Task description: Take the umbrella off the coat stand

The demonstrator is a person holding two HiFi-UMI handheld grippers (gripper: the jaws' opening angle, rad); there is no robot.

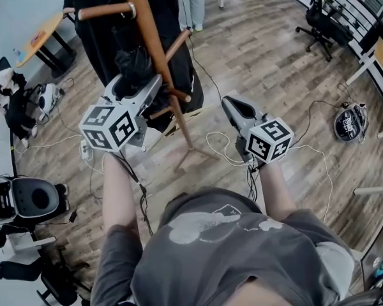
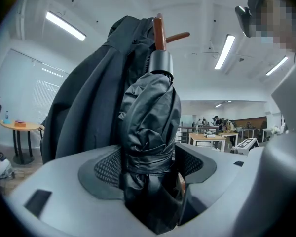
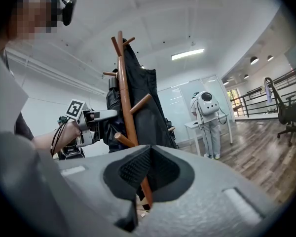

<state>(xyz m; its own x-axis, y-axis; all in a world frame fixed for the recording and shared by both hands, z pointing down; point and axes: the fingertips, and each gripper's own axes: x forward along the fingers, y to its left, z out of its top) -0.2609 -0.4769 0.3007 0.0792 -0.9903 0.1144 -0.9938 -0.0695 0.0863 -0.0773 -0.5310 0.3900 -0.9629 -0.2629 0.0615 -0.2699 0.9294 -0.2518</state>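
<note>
**Left tool** (image 2: 150,181): jaws clamped on the folded black umbrella (image 2: 149,127), gripping it at its wrapped band. The umbrella rises upright from between the jaws. Its grey end cap lies just in front of the brown pole of the coat stand (image 2: 159,31). A dark coat (image 2: 84,112) hangs on the stand, left of and behind the umbrella as seen from this tool.

**Right tool** (image 3: 148,174): jaws together, nothing between them. It is held apart from the stand, whose pole and pegs lie ahead of it, with the left tool beyond them to its left.

Both tools are held above the wooden floor (image 1: 274,62).
</note>
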